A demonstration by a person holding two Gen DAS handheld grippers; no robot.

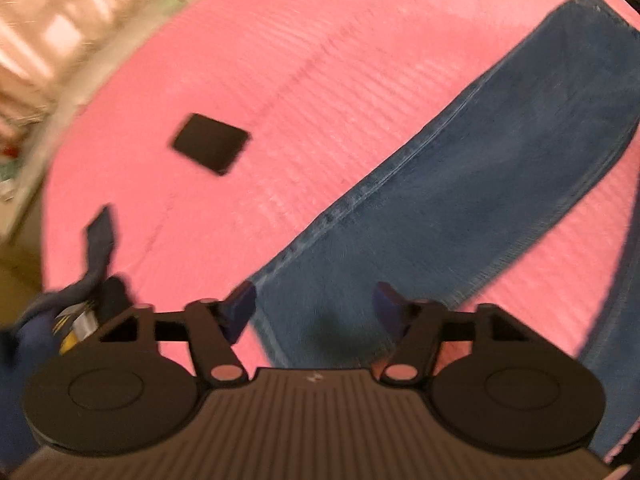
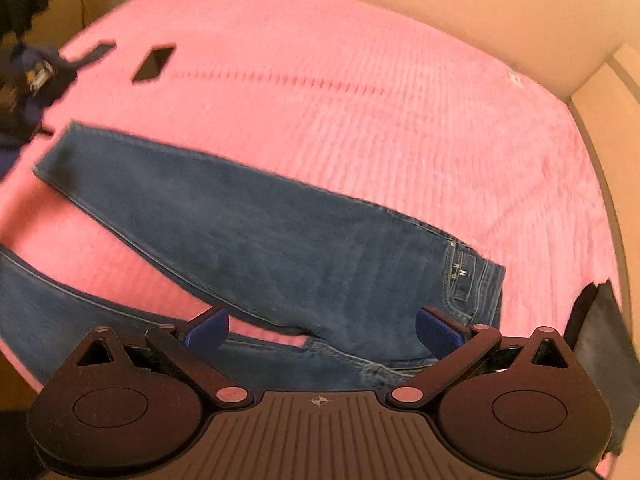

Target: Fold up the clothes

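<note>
The jeans (image 2: 256, 232) lie spread on the pink bed cover (image 2: 360, 100), legs apart in a shallow V: one leg runs off toward the far left corner of the bed, the other toward the near left edge, and the waistband with its small leather patch sits toward the right in the right wrist view. Denim like this looks to me fairly heavy for a garment, soft enough to fold but thick at the seams and the waistband, so it should hold a crease and not slide much on the fuzzy cover. I'd take it at the stout edges, the waistband corner on one side and a hem or the outer side seam on the other, where the cloth is doubled and a pinch won't slip off. The left tongs (image 1: 316, 312) hang over a stretch of one leg, near its outer seam, with the blue pads partly open and nothing pinched between them; the cloth shows clear in the gap. The right tongs (image 2: 322, 328) stand wider apart above the crotch and seat of the jeans, also holding nothing, and whether the tips brush the denim I cannot tell from here. Both views are a bit smeared. Farther off on the cover lie a small black square pad (image 1: 210, 144) and, at the bed's left edge, a crumpled dark blue cloth (image 2: 36, 76) with a strap.
</note>
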